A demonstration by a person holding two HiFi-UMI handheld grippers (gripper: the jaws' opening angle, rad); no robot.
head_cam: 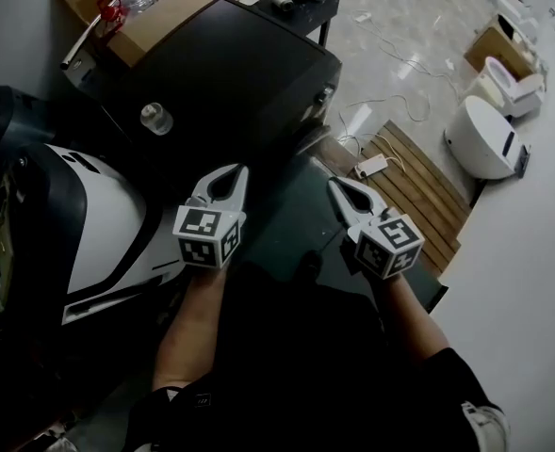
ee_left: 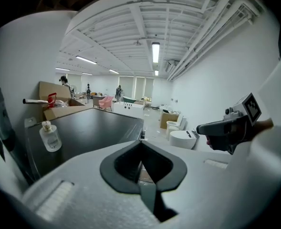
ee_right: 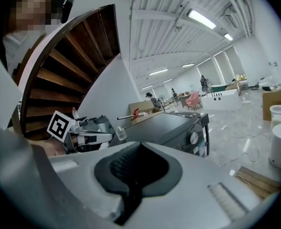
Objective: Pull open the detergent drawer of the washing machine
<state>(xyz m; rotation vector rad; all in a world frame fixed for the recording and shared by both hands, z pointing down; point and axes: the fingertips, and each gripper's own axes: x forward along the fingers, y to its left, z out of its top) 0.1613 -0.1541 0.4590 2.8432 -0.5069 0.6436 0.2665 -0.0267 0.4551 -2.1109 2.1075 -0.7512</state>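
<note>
Closest in, the person's dark-sleeved forearms are reaching forward, each hand carrying a gripper with a marker cube. The left gripper (head_cam: 242, 170) is pointing ahead with its jaws pressed together and nothing between them. The right gripper (head_cam: 334, 184), near it but apart from it, is showing the same: jaws closed and empty. Both are hanging in the air by the near corner of the black box-shaped washing machine (head_cam: 230, 64), touching nothing. To the left, a rounded white-and-black appliance (head_cam: 98, 224) is sitting beside the machine. On the machine's flat dark top, a small clear bottle with a pale cap (head_cam: 155, 118) is standing upright. The machine's front is facing right in the head view, and the right gripper view is catching its control strip with a round silver knob (ee_right: 193, 138). The detergent drawer is on that front, but it is too small to pick out. Past the machine's far edge, an open brown cardboard box (head_cam: 136, 17) is holding some red-and-clear clutter. Out on the floor to the right, a slatted wooden platform (head_cam: 414, 182) is lying, with white toilets (head_cam: 484, 137) standing beyond it.
</note>
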